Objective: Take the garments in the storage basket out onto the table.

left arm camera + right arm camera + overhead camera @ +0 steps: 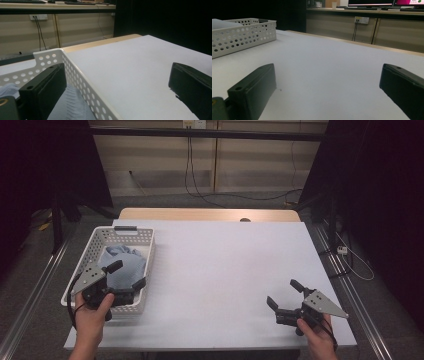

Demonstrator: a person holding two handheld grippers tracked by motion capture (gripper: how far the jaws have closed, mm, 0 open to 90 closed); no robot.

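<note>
High view, left gripper (127,275) jaws wide over basket (148,265), blue cloth (122,265) inside

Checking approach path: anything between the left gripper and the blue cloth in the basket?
Nothing visible above the cloth. The left gripper hangs open over the near end of the white basket, one jaw inside it, one past its right wall, which sits between them. The blue cloth lies uncovered beneath.

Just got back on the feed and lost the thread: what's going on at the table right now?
A person holds a two-jaw gripper in each hand. The left gripper hangs open at the white perforated basket, one jaw over the blue cloth lying inside it, the other over the basket's right wall. The cloth isn't gripped. The right gripper is open above the bare white table, holding nothing.
</note>
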